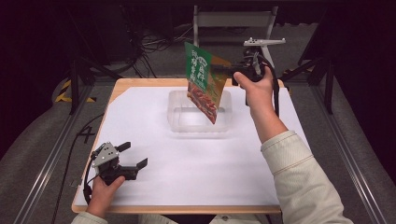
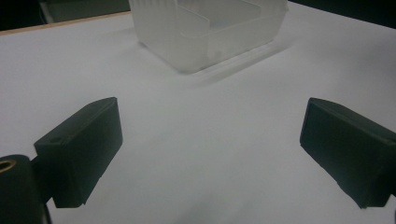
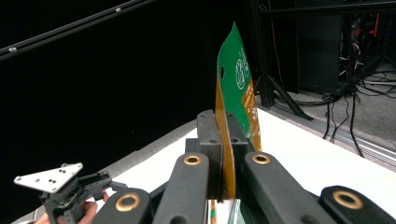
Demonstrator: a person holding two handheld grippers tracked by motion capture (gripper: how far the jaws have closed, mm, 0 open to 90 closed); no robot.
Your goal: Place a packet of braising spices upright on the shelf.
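Left gripper (image 1: 133, 156) is rested low on the white table (image 1: 196, 158) at the near left, jaws spread wide with nothing between them. Farther off, the clear plastic container (image 1: 180, 116) is seen mid-table. Above its far right side, the green snack packet (image 1: 204, 80) is pinched edge-on by the right gripper (image 1: 224, 71)

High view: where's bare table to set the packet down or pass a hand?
Free: the broad white sheet between the clear tub and the near table edge, right of the left gripper, and the strip left of the tub. Crowded: over the tub, where the right gripper holds the green packet.
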